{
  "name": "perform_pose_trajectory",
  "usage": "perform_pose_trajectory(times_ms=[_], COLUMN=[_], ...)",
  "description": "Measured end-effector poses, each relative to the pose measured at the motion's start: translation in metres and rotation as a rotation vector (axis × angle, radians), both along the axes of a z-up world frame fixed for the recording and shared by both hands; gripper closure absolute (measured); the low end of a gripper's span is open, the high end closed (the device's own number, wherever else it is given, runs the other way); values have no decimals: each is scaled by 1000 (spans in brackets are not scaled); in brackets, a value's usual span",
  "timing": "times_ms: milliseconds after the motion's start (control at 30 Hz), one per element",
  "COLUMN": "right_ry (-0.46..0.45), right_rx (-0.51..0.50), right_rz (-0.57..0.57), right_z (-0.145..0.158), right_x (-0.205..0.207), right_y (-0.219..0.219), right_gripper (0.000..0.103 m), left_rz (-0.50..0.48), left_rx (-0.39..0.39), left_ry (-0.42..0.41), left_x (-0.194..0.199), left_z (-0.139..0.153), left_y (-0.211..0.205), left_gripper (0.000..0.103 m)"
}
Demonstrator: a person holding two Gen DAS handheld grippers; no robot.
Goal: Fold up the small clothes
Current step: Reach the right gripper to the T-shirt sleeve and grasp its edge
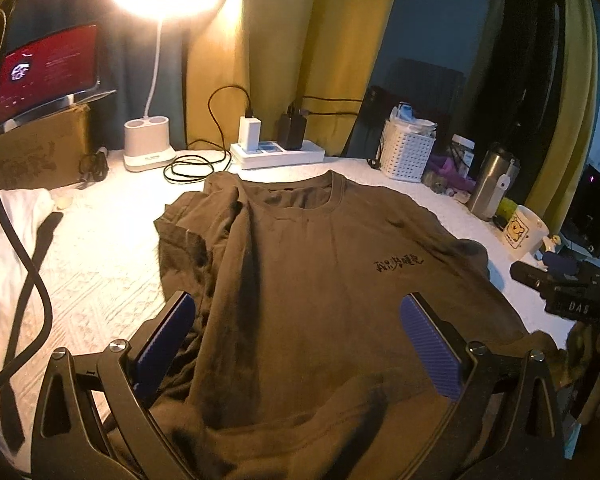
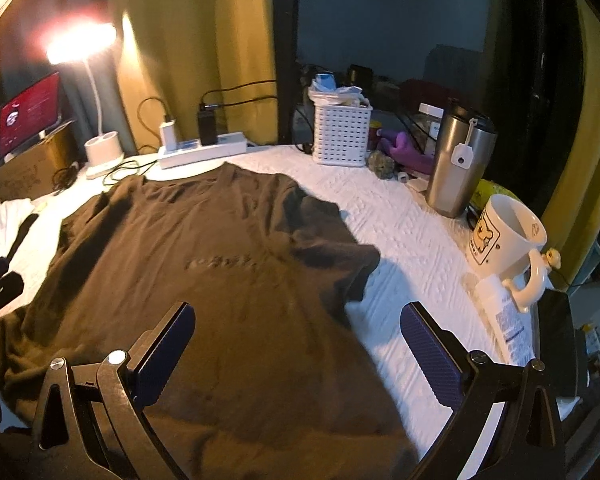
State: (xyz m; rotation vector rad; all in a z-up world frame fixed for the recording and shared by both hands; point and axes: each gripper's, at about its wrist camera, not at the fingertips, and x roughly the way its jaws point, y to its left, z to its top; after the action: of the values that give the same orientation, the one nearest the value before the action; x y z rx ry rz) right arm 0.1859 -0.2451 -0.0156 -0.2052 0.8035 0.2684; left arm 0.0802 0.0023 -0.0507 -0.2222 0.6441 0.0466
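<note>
Brown T-shirt (image 1: 312, 280) spread front-up on a white textured table cover (image 2: 412, 240), neckline toward the far edge.

Its left sleeve is bunched and folded in over the body, the right sleeve lies flat on the cover, and small dark lettering sits on the chest. Along the far edge stand a lit desk lamp (image 1: 150, 140), a white power strip (image 1: 278, 154) with chargers plugged in, and a white slotted basket (image 2: 342, 134) stuffed with crumpled white items. A steel tumbler (image 2: 454, 160) and a cartoon-print mug (image 2: 508, 246) stand near the right sleeve. A red-lit screen (image 1: 46, 70) rests on a cardboard box (image 1: 40, 148). The left gripper (image 1: 298, 344) is spread wide over the shirt's lower body, gripping nothing; the right gripper (image 2: 298, 350) is equally spread, one finger over the shirt, the other over bare cover.
</note>
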Motion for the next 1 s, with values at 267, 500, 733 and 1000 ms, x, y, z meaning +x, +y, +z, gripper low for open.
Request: perform_pose_trajectory(times_ms=[267, 500, 733, 1000], right_ry=[22, 37, 122, 280], right_rx=[3, 22, 42, 90], right_rz=[-2, 26, 75, 168], right_z=[-3, -10, -42, -90], right_x=[60, 115, 166, 214], right_y=[-18, -29, -27, -10], right_gripper=[0, 1, 13, 33], left_rz=[12, 32, 54, 66], left_rx=[9, 26, 52, 71], left_ry=[29, 54, 100, 141], left_x=[44, 75, 101, 124], left_z=[0, -2, -10, -18], left_y=[0, 2, 2, 5], left_gripper=[2, 2, 2, 2])
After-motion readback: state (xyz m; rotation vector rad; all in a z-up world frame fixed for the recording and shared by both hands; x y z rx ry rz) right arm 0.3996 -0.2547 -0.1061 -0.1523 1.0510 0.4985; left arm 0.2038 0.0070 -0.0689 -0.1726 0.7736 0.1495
